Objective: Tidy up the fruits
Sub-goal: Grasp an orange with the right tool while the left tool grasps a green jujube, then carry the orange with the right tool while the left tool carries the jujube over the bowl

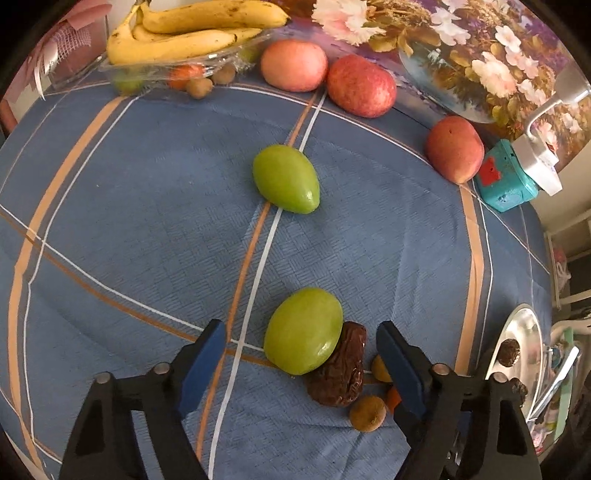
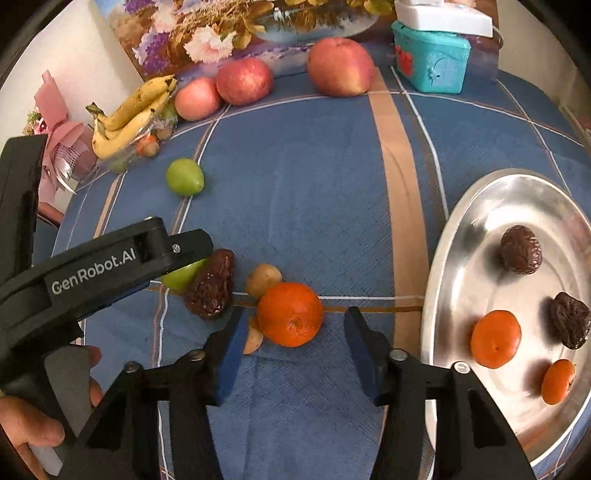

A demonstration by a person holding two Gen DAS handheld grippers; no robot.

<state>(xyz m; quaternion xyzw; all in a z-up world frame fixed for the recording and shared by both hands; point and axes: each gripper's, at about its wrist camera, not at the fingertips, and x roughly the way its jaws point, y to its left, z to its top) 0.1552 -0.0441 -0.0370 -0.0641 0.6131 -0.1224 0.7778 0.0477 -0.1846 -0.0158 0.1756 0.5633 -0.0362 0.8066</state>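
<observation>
My left gripper (image 1: 301, 341) is open, its blue pads either side of a green fruit (image 1: 303, 331) that leans on a dark dried date (image 1: 340, 373). A second green fruit (image 1: 285, 178) lies farther out. My right gripper (image 2: 295, 325) is open around an orange tangerine (image 2: 290, 314) on the blue cloth. Two small brown fruits (image 2: 263, 279) lie beside it. The steel plate (image 2: 461, 236) at right holds two tangerines (image 2: 495, 339) and two dark dried fruits (image 2: 521, 249). The left gripper's body (image 2: 110, 266) shows in the right wrist view, over the green fruit.
Three red apples (image 1: 361, 85) line the far edge by a floral picture (image 1: 461, 48). A glass dish (image 1: 207, 62) with bananas (image 1: 184, 33) and small fruits stands far left. A teal box (image 1: 504, 181) sits at far right. A pink bouquet (image 2: 62, 147) lies at the left.
</observation>
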